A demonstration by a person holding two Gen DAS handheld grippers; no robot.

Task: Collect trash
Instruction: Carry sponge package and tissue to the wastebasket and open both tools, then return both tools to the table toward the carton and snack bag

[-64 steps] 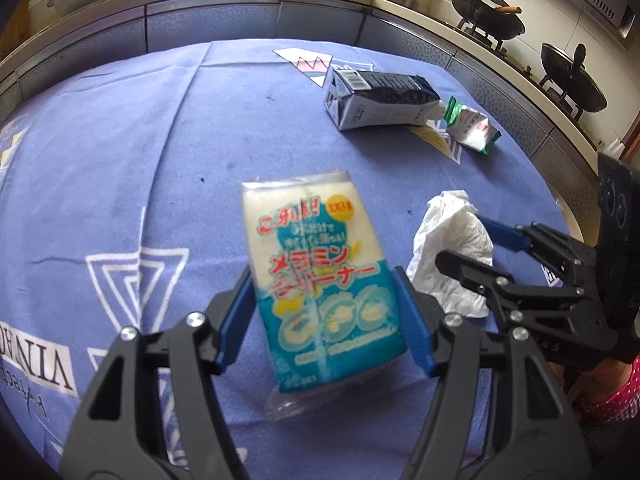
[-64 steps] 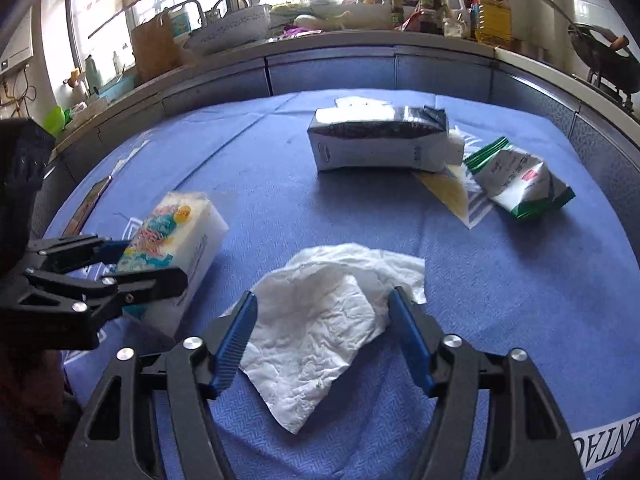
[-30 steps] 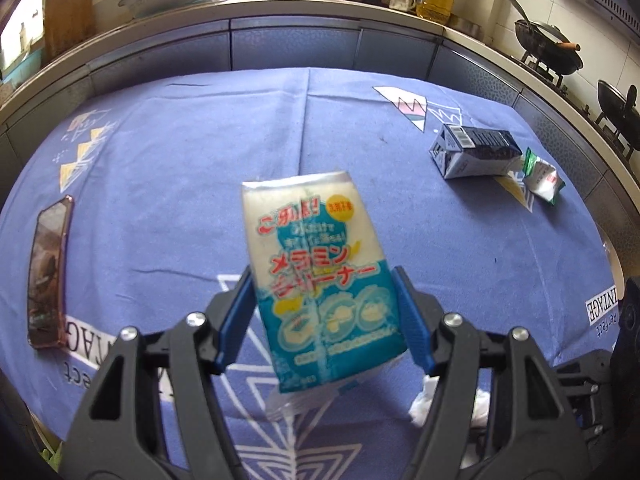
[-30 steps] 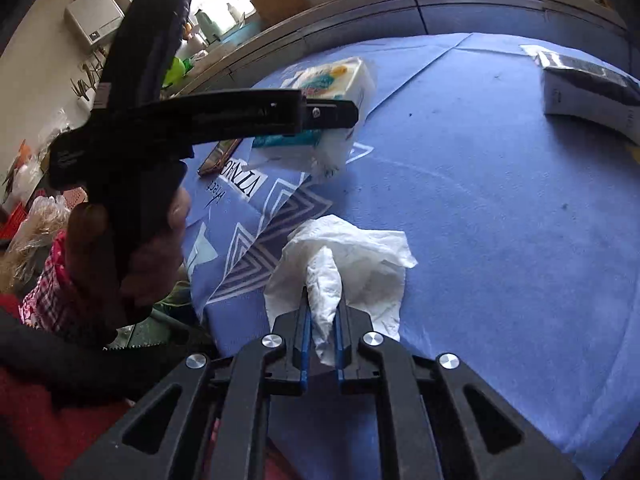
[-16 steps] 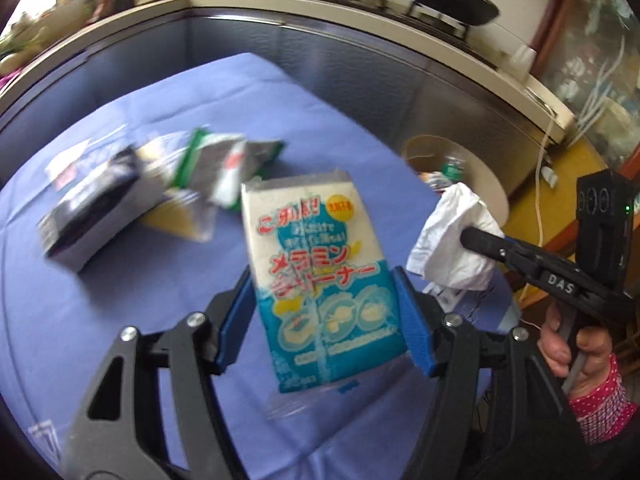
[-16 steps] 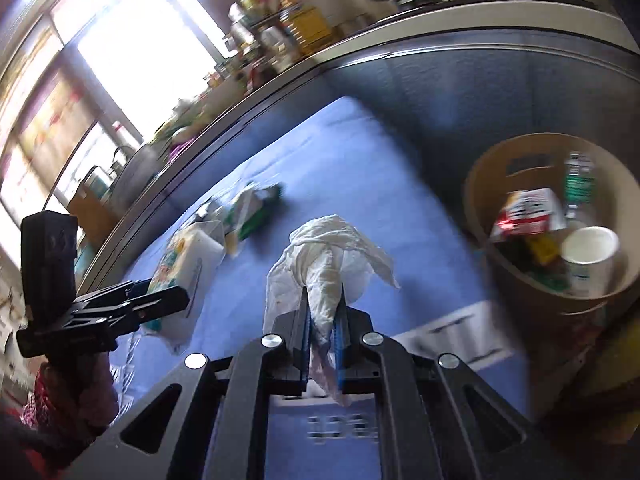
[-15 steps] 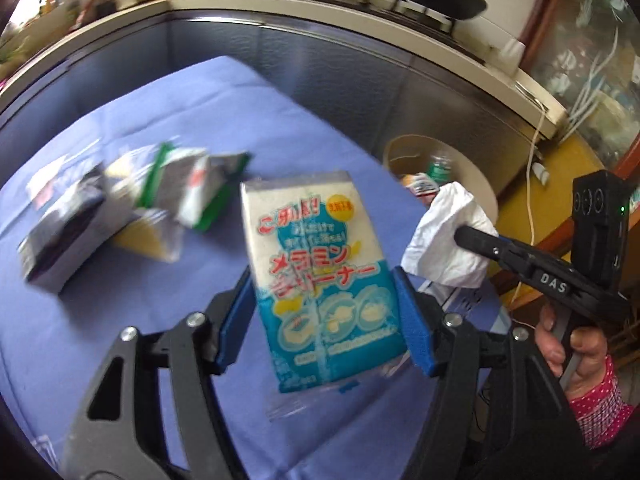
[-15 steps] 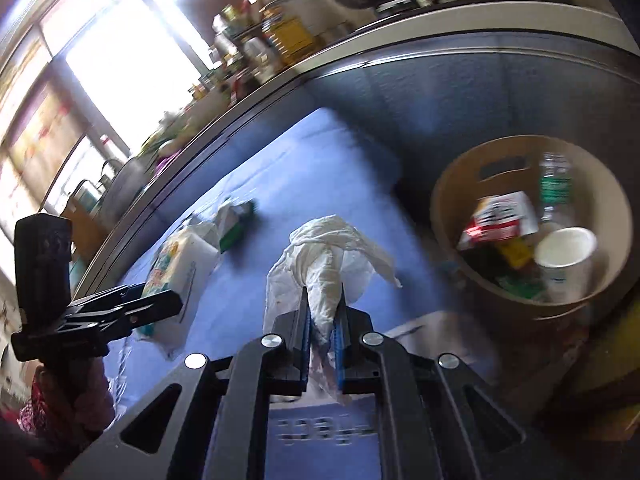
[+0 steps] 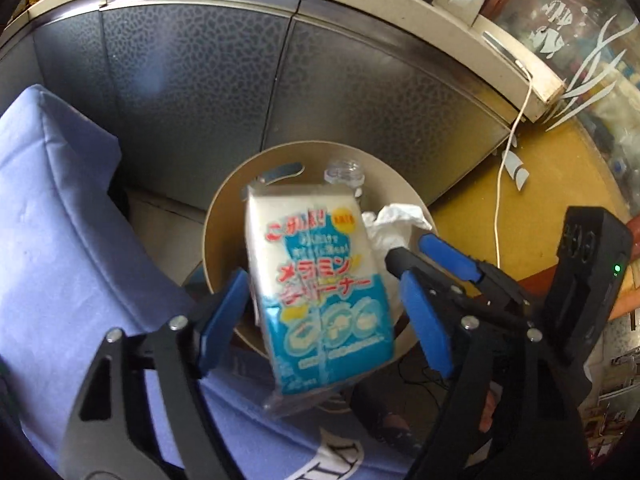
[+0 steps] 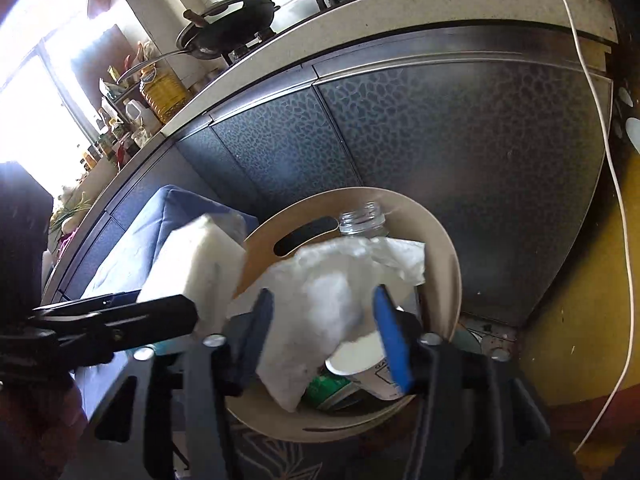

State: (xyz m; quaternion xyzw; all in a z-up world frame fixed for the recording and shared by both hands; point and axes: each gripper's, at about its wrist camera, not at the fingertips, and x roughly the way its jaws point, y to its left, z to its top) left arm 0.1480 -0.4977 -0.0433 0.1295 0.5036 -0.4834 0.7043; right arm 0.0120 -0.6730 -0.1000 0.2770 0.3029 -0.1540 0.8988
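A beige round bin (image 9: 216, 216) stands on the floor beside the table, holding a clear bottle (image 9: 344, 170) and a paper cup (image 10: 360, 360). My left gripper (image 9: 324, 280) hangs over it with its jaws opening. The blue-and-white sponge pack (image 9: 320, 292) is tilted and blurred between the pads, with a gap on the right side. My right gripper (image 10: 322, 294) is also above the bin (image 10: 448, 260), jaws opening. The white tissue (image 10: 332, 288) is loose and blurred between its fingers, and no pad presses on it. In the left wrist view the right gripper (image 9: 408, 248) sits just right of the pack.
The blue tablecloth's corner (image 9: 60, 220) hangs at the left of the bin. Grey cabinet doors (image 9: 360, 92) stand right behind it. A white cable (image 9: 498, 208) hangs down over the yellow floor (image 9: 560, 168). Woks (image 10: 228, 28) sit on the stove above.
Both grippers swung from over the table to above the bin. The right jaws, shut on the tissue before, have spread and let it go. The left jaws widened and the pack came loose.
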